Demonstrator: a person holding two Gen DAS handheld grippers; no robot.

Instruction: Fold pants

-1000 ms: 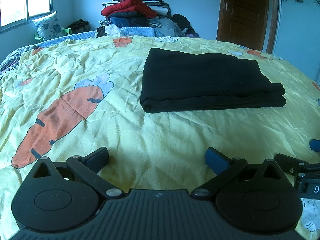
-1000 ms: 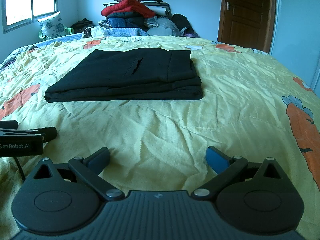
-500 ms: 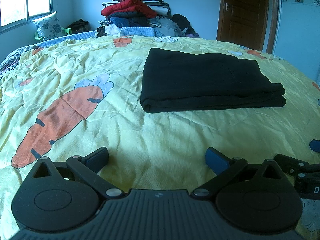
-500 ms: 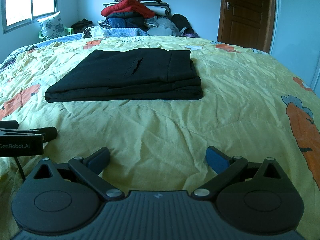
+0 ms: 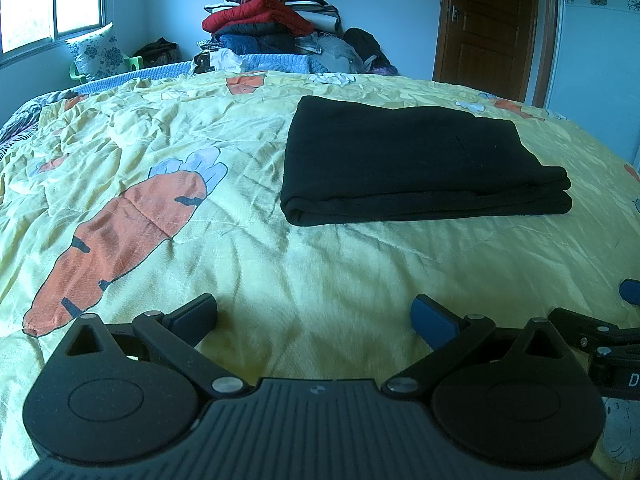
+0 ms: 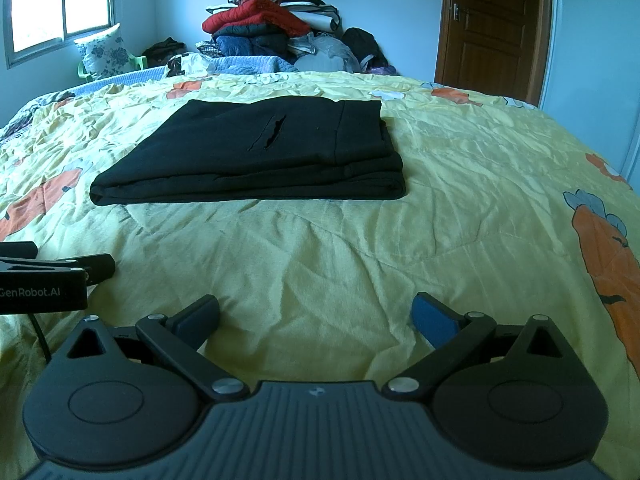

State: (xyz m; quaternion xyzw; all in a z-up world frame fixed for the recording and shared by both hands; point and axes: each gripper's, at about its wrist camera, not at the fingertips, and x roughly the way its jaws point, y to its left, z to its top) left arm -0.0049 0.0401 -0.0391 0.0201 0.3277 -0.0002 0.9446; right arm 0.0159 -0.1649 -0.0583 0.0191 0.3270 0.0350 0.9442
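Note:
The black pants (image 5: 412,160) lie folded into a flat rectangle on the yellow carrot-print bedspread (image 5: 168,152), ahead and to the right in the left wrist view. In the right wrist view the same pants (image 6: 256,156) sit ahead and left, a pocket slit showing on top. My left gripper (image 5: 314,318) stands open low over the bedspread, well short of the pants, nothing between its fingers. My right gripper (image 6: 316,316) is open too, also empty and apart from the pants. Each gripper shows at the other view's edge.
A tall pile of clothes (image 5: 272,28) rises beyond the bed's far edge. A wooden door (image 5: 488,28) stands at the back right, a window (image 5: 52,0) and a flowered pillow (image 5: 100,54) at the back left. Wrinkled bedspread (image 6: 460,200) surrounds the pants.

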